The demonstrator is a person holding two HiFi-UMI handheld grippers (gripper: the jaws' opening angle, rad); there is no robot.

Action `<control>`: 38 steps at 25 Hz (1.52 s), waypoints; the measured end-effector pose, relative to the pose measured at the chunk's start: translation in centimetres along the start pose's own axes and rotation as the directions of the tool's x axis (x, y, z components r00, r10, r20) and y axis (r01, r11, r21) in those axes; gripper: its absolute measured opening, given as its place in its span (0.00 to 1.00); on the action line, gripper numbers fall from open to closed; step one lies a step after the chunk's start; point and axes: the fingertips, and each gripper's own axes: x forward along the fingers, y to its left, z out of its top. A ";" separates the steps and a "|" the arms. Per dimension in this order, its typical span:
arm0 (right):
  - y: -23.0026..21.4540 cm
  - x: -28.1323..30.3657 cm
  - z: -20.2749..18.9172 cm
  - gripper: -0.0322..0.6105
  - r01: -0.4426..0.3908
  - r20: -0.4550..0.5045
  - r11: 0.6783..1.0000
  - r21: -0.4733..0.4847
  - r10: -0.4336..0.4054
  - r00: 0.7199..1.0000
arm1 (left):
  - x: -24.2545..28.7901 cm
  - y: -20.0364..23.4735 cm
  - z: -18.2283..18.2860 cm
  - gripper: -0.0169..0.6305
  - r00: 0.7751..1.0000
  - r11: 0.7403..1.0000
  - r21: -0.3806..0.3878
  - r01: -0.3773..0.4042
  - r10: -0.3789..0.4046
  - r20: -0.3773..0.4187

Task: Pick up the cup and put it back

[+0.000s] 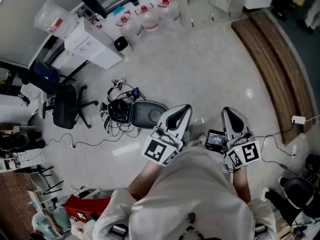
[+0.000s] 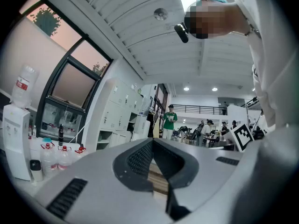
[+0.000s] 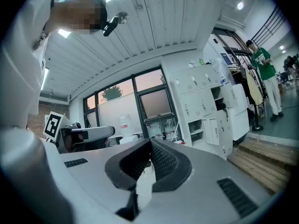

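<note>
No cup shows in any view. In the head view the person holds both grippers level in front of the chest, above a pale floor. My left gripper (image 1: 183, 109) is shut, its dark pads meeting at the tip with nothing between them (image 2: 153, 142). My right gripper (image 1: 230, 112) is likewise shut and holds nothing (image 3: 150, 144). Each carries its marker cube (image 1: 161, 151) near the hand. The right gripper view shows the left gripper (image 3: 84, 135) off to its left.
On the floor lie a dark device with tangled cables (image 1: 122, 111) and an office chair (image 1: 66, 106). Water bottles (image 1: 145, 16) and a white dispenser (image 1: 92, 44) stand at the back. A wooden step (image 1: 272, 54) runs along the right. A person in green (image 2: 168, 121) stands far off.
</note>
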 end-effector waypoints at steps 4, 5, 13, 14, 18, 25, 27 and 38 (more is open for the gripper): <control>1.6 -2.3 0.2 0.09 -0.032 0.004 0.999 -0.010 0.032 0.999 | -1.9 -1.9 0.0 0.04 1.000 1.000 0.013 -0.018 0.018 -0.010; 1.9 -2.8 0.2 0.09 -0.037 0.005 0.999 -0.018 0.037 0.999 | -2.4 -2.3 0.0 0.04 1.000 1.000 0.013 -0.024 0.024 -0.011; 1.7 -7.7 0.7 0.09 0.013 0.026 0.998 -0.061 -0.011 1.000 | -3.7 -4.2 0.1 0.04 0.999 0.999 0.043 -0.029 0.028 0.020; 1.5 -8.5 0.8 0.09 0.021 0.031 0.998 -0.058 -0.020 0.999 | -3.6 -4.6 0.2 0.04 0.999 0.999 0.046 -0.024 0.023 0.024; 0.9 -11.2 0.7 0.09 0.057 0.037 0.997 -0.047 -0.055 0.998 | -2.8 -7.0 0.5 0.04 0.999 0.999 0.047 0.023 -0.025 0.037; 0.1 -13.9 0.3 0.09 0.111 0.077 0.994 0.016 -0.112 0.991 | -2.2 -9.7 -0.8 0.04 0.997 0.997 0.025 0.071 -0.071 0.017; -0.7 -14.2 -0.2 0.09 0.126 0.062 0.992 0.026 -0.128 0.990 | -1.9 -9.6 -1.0 0.04 0.998 0.998 0.019 0.065 -0.065 0.016; -4.2 -8.3 0.5 0.09 0.136 0.030 0.991 0.016 -0.136 0.990 | 2.3 -3.9 -1.5 0.04 1.000 1.000 -0.006 0.015 -0.015 0.008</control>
